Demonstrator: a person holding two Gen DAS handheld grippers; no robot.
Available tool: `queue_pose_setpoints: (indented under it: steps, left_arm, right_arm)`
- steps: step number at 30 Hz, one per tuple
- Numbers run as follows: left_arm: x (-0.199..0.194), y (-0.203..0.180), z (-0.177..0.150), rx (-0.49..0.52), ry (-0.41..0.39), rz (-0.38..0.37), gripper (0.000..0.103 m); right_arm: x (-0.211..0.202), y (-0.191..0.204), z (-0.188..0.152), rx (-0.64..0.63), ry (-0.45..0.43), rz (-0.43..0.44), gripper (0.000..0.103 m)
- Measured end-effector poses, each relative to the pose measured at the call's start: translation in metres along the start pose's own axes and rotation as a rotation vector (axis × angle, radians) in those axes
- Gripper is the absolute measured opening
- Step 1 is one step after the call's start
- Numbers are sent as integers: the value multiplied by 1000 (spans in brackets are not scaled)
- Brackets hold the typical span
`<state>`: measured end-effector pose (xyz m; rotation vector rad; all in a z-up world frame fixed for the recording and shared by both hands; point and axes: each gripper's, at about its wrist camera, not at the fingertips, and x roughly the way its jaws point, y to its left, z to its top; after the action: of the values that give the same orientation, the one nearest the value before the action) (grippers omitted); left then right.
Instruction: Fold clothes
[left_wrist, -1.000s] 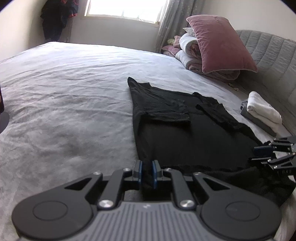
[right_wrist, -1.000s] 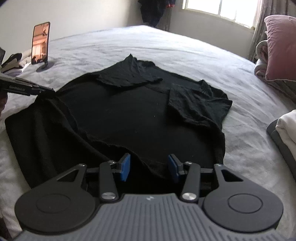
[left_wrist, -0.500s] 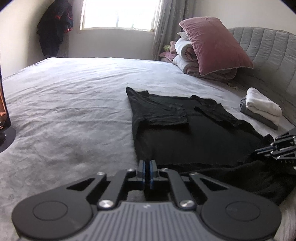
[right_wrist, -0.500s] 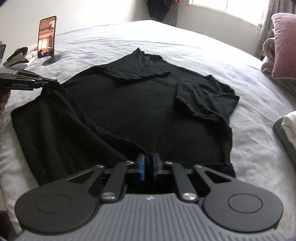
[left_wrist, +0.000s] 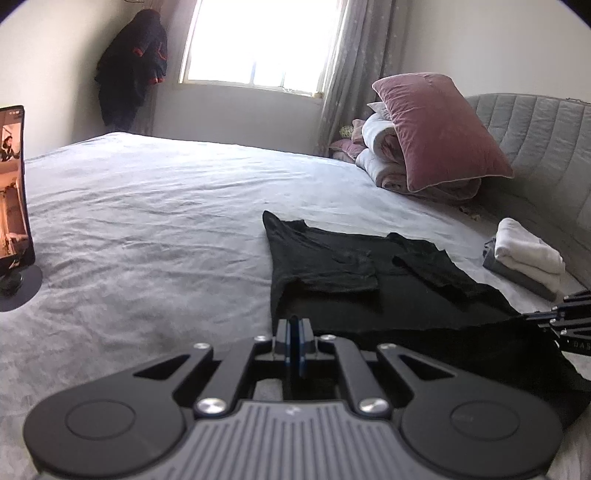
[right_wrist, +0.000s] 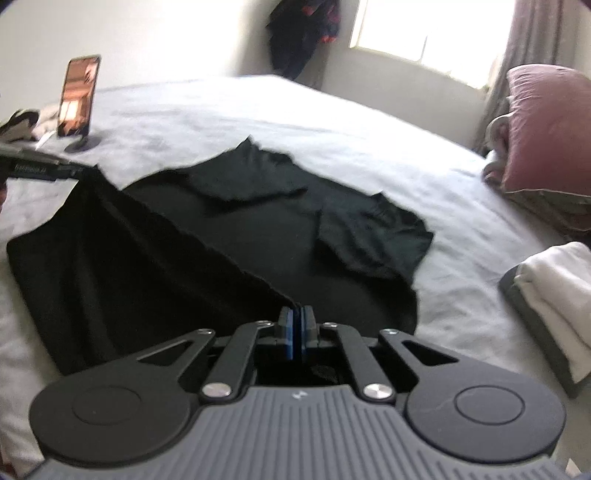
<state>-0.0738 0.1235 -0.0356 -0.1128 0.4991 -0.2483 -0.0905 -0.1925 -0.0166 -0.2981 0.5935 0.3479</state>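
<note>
A black T-shirt (right_wrist: 229, 236) of soft, matte knit lies spread on the bed (left_wrist: 147, 221), both short sleeves folded inward over the chest. The bed's pale grey sheet is finely wrinkled. The left tongs (left_wrist: 294, 332) are pinched closed on the shirt's bottom hem at one corner, and the right tongs (right_wrist: 295, 325) are clamped on the hem at the other corner; between them the hem is lifted into a taut, slanting edge above the body of the shirt. A second ago the right tongs stood open over the hem, and the hem lay flatter on the bed. A phone (right_wrist: 79, 96) stands on a round stand at the left of the shirt. A plush pink pillow (left_wrist: 439, 129) leans on rolled bedding by the quilted headboard (left_wrist: 535, 140), and folded white cloth (left_wrist: 528, 251) rests on a grey piece near the right tongs.
</note>
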Motion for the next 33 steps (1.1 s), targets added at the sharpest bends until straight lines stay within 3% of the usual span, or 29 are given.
queue_pose_setpoints:
  steps: [3, 7, 10, 15, 20, 29, 33]
  left_arm:
    - [10, -1, -2, 2, 30, 15, 6]
    - [16, -7, -4, 35, 50, 43, 15]
    - [16, -9, -5, 53, 47, 58, 26]
    - [15, -5, -5, 48, 76, 67, 36]
    - [10, 9, -7, -25, 188, 34, 41]
    - [-19, 22, -2, -174, 369, -45, 50]
    - [-33, 30, -11, -268, 432, -92, 51]
  right_arm:
    - [10, -1, -4, 15, 23, -25, 5]
    - [20, 2, -9, -30, 54, -103, 19]
    - [13, -3, -10, -27, 29, -146, 45]
    - [-3, -24, -13, 49, 1, -188, 45]
    - [-28, -49, -24, 213, 22, -165, 46]
    - [-62, -68, -53, 516, 214, -58, 48]
    - [-79, -71, -73, 670, 247, 19, 48]
